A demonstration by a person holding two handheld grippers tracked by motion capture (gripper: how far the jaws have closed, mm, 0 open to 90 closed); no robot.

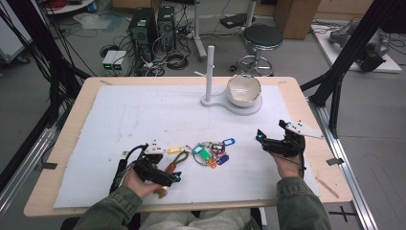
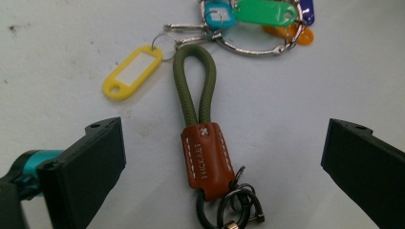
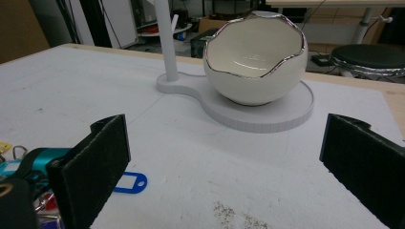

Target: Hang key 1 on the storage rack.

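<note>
Tongs (image 2: 224,157) straddle olive cord keychain (image 2: 200,138) with brown leather sleeve.

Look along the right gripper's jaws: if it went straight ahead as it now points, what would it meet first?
The right gripper, jaws open, points over bare white mat toward the egg-shaped bowl. It would probably meet the bowl's round white base first, or the bowl if held higher; depth is unclear.

Table: pale wooden table (image 1: 67,143) with rounded corners
Cover: white foam sheet (image 1: 143,120) spread over most of the top
Far side: white stand with an upright post and round base (image 1: 249,108), carrying a white eggshell-shaped bowl (image 1: 243,90)
Near side: bunch of coloured plastic key tags on metal rings (image 1: 210,152), olive cord key strap with brown leather sleeve (image 2: 203,138) joined to it
</note>
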